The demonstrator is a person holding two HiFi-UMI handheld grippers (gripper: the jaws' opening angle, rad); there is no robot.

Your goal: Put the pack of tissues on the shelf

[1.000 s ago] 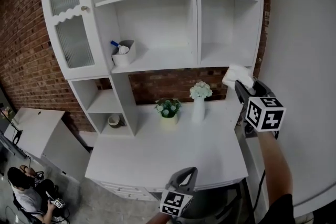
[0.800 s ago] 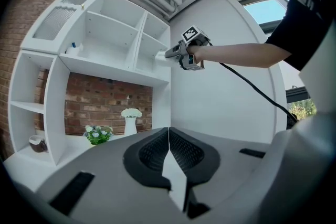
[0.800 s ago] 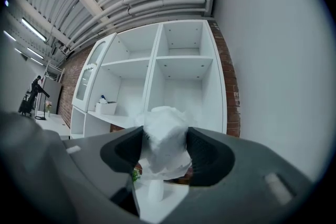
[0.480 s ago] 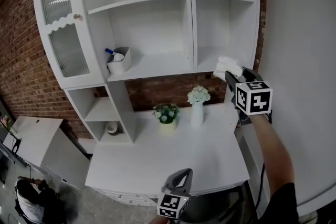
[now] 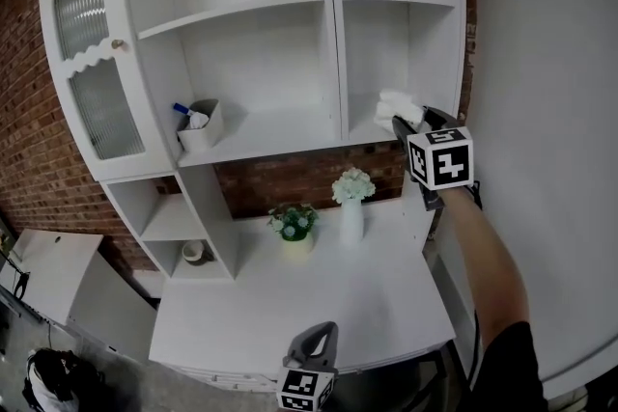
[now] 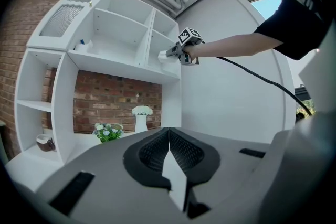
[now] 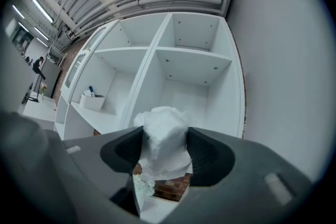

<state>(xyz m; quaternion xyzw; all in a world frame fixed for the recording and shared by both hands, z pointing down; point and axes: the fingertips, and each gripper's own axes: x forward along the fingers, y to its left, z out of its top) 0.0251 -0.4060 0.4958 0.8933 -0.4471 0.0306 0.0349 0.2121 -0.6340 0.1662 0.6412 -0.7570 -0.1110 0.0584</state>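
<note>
My right gripper (image 5: pixel 401 118) is shut on the white pack of tissues (image 5: pixel 397 103), which juts out between its jaws (image 7: pixel 164 136). It holds the pack at the front edge of the right-hand compartment of the white shelf unit (image 5: pixel 386 125), level with that shelf board. From the left gripper view the right gripper (image 6: pixel 170 53) and the pack of tissues (image 6: pixel 164 55) show against the same compartment. My left gripper (image 5: pixel 323 335) hangs low at the desk's front edge, its jaws shut with nothing between them (image 6: pixel 168 136).
A white pot with pens (image 5: pixel 198 123) stands on the wider left shelf. On the desk (image 5: pixel 319 304) stand a white vase of flowers (image 5: pixel 351 205) and a small potted plant (image 5: pixel 293 225). A glass-fronted cabinet door (image 5: pixel 92 72) is at the left; a white wall (image 5: pixel 541 111) closes the right.
My right gripper has carried the pack of tissues up and forward, from below the shelf board to level with the right compartment. The left gripper has drifted slightly left along the desk's front.
</note>
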